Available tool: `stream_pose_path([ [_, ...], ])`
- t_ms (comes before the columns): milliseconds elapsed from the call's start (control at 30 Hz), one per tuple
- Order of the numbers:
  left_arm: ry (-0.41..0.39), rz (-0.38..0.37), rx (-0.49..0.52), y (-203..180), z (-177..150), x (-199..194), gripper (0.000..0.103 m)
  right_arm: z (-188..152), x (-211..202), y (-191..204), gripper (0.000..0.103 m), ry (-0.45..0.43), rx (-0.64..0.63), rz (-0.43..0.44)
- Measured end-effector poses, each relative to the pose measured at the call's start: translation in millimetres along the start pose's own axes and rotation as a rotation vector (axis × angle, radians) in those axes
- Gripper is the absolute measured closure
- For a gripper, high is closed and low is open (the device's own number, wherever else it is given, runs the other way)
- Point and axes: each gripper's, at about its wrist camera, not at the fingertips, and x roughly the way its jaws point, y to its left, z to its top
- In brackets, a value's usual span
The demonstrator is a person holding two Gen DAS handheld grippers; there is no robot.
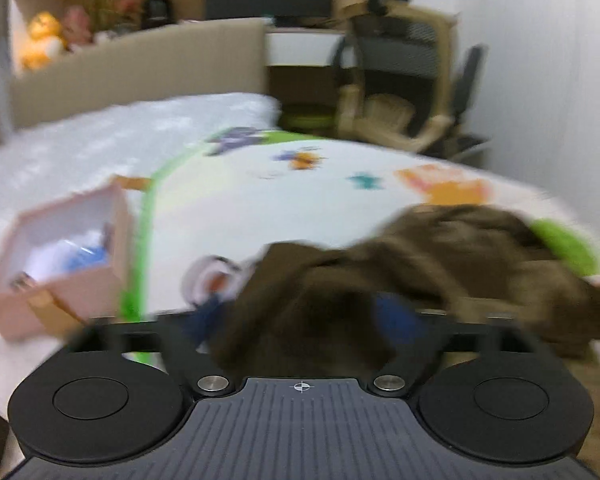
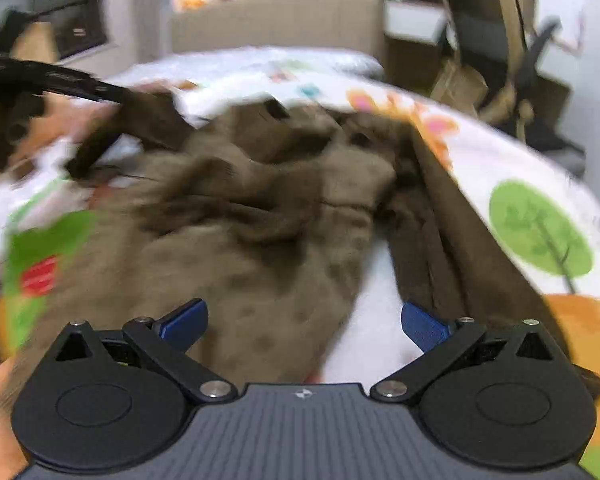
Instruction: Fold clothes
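Two grippers work over one brown garment that lies crumpled on a bed with a cartoon-print sheet. In the right wrist view the garment fills the middle, bunched in thick folds from 9 o'clock to 1 o'clock, with a flatter panel running down toward 5 o'clock. The right gripper hangs above it with its blue fingers spread wide; bare sheet and the garment's edge show between them, and nothing is held. At 10 o'clock in that view the left gripper appears as dark blurred bars among the cloth, next to a blurred hand.

From the left wrist view, brown fabric drapes straight over the left gripper. Blue pads peek out on either side of the cloth, apparently pinching a fold of it, though blur and the covering fabric keep this from being certain. The rest of the garment trails off toward 3 o'clock across the sheet.

A pink box, open, sits on the bed at 9 o'clock. A chair stands past the bed's far edge at 1 o'clock, and a headboard rises at 11 o'clock.
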Motion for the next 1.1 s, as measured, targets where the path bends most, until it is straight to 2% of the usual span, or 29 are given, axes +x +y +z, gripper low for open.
stream_pose_path([
  [100, -0.040, -0.062, 0.010, -23, -19, -34, 0.004, -20, -50, 21, 0.000, -0.011, -0.094, 0.087],
  [167, -0.078, -0.082, 0.016, -41, -32, -52, 0.002, -33, -59, 42, 0.000, 0.018, -0.151, 0.130],
  [300, -0.128, -0.096, 0.022, -81, -56, -69, 0.000, -47, -52, 69, 0.000, 0.032, -0.241, 0.078],
  [400, -0.099, -0.159, 0.156, -112, -77, -80, 0.000, -57, -47, 90, 0.000, 0.043, -0.309, 0.039],
  [433, -0.079, -0.189, 0.218, -123, -87, -85, 0.000, -52, -47, 81, 0.000, 0.030, -0.241, 0.033],
  [533, -0.028, -0.211, 0.368, -155, -115, -91, 0.000, -37, -43, 54, 0.000, 0.010, -0.056, 0.008],
  [667, 0.026, -0.116, 0.438, -179, -131, -78, 0.000, -49, -47, 65, 0.000, 0.046, -0.159, 0.051],
  [767, 0.047, -0.104, 0.414, -180, -126, -67, 0.000, -58, -49, 74, 0.000, 0.073, -0.236, 0.083],
  [800, 0.050, -0.105, 0.410, -179, -125, -65, 0.000, -61, -48, 79, 0.000, 0.078, -0.264, 0.046],
  [967, 0.054, -0.107, 0.418, -177, -126, -69, 0.000, -53, -32, 52, 0.000, 0.109, -0.087, 0.012],
  [1033, 0.063, -0.098, 0.419, -175, -127, -69, 0.000, -51, -29, 47, 0.000, 0.100, -0.083, -0.007],
  [1100, 0.081, -0.090, 0.411, -173, -127, -67, 0.000, -46, -24, 48, 0.000, 0.068, -0.089, -0.081],
])
